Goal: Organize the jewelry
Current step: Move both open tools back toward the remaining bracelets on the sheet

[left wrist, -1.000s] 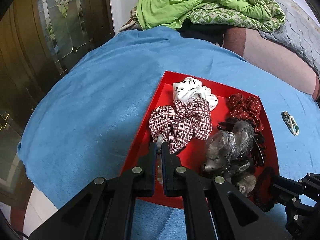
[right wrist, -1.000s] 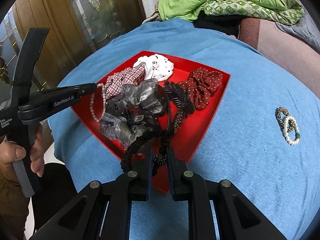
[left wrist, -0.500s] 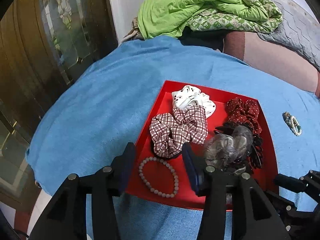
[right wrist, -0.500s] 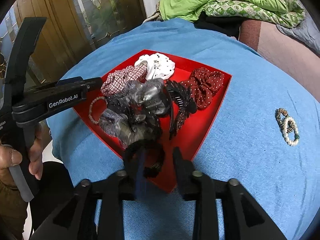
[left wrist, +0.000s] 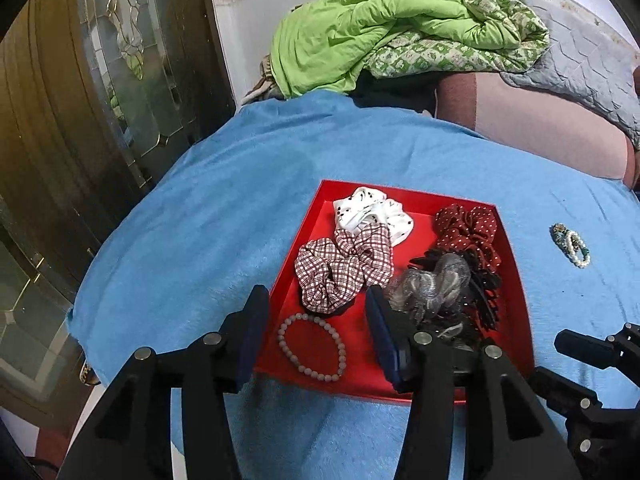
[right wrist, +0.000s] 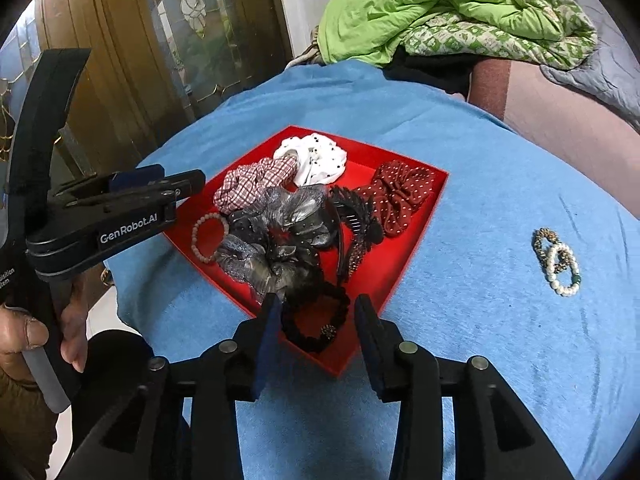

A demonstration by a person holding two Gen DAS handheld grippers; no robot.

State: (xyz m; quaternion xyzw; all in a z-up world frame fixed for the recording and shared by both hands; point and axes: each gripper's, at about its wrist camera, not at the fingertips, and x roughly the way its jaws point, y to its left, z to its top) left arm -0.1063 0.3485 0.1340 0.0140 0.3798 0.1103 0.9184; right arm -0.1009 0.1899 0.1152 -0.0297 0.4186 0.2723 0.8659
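Observation:
A red tray lies on the blue cloth and holds plaid, white, dark red dotted and grey scrunchies. A pink bead bracelet lies in its near left corner, between the fingers of my open left gripper. A black beaded band lies in the tray's near corner, between the fingers of my open right gripper. Pearl and bead bracelets lie on the cloth to the right of the tray.
A green and patterned quilt pile sits beyond the blue cloth. A wooden door with glass panels stands on the left. The cloth's edge drops off at the near left.
Both grippers opened. The left one let the pink bracelet down into the tray; the right one let go of the black beaded band. Both drew back slightly.

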